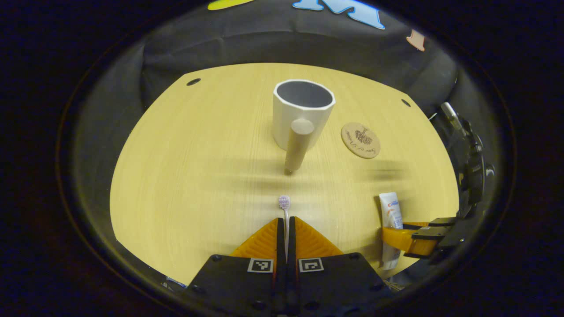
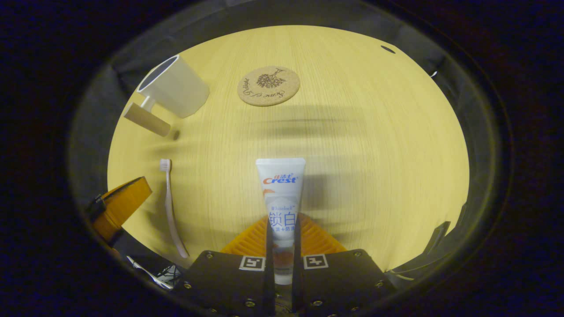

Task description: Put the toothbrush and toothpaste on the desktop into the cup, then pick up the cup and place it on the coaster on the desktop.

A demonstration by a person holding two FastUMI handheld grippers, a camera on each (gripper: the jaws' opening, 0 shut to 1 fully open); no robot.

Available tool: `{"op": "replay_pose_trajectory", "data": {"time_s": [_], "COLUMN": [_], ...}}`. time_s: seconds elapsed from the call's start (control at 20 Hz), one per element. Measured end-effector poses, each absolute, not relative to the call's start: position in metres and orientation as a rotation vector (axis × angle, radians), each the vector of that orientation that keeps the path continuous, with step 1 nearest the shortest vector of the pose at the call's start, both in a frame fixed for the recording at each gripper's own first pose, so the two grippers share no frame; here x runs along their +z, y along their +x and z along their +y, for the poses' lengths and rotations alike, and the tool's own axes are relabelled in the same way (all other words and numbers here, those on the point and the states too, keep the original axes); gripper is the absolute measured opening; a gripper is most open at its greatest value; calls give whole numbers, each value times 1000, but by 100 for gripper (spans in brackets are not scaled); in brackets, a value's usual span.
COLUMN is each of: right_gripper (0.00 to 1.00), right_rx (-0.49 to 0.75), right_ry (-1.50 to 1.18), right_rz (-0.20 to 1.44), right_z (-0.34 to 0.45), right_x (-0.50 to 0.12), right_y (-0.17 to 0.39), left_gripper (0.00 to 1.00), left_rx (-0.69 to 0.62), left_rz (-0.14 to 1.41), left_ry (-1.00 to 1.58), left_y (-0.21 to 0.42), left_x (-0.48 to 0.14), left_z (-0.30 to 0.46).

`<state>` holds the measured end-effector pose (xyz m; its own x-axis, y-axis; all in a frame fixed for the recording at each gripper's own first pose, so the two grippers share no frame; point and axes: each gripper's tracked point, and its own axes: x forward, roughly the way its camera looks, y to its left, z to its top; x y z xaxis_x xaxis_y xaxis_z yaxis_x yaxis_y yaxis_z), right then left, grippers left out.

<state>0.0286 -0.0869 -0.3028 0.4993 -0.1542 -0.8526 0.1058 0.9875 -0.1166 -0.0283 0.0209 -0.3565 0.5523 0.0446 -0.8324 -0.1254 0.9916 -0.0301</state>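
The white toothbrush (image 1: 284, 203) runs into the narrow slit of my left gripper (image 1: 287, 219), whose orange fingers are shut on its stem, bristle head sticking out ahead. In the right gripper view the toothbrush (image 2: 169, 207) lies along the desk just right of the left gripper's orange finger (image 2: 121, 204). My right gripper (image 2: 282, 222) is shut on the white toothpaste tube (image 2: 281, 189), its crimped end pointing forward. The left view shows that right gripper (image 1: 398, 237) across the tube (image 1: 390, 207). The white cup (image 1: 302, 112) stands upright beyond, handle (image 1: 298, 149) toward me. The round cork coaster (image 1: 360, 140) lies right of it.
The light wooden desk (image 1: 185, 176) has a curved far edge with two small dark holes (image 1: 193, 82) (image 1: 406, 102). Black cloth hangs behind it. Blurred shadows streak the desk between the grippers and the cup. The cup (image 2: 176, 90) and coaster (image 2: 269, 86) sit a hand's width apart.
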Motion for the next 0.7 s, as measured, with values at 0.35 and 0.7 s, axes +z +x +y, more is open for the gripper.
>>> {"op": "replay_pose_trajectory", "data": {"time_s": [0.35,0.7], "right_gripper": [17,17], "right_rx": [-148,-144], "right_ry": [-56,-51], "right_rz": [1017,1001], "right_z": [-86,-86], "right_x": [-304,-305], "right_y": [29,30], "left_gripper": [7,7], "left_rx": [56,33], "left_rz": [885,830], "left_ry": [-138,-183], "left_y": [-27,-25], "left_x": [-295,-261], "left_z": [7,5]}}
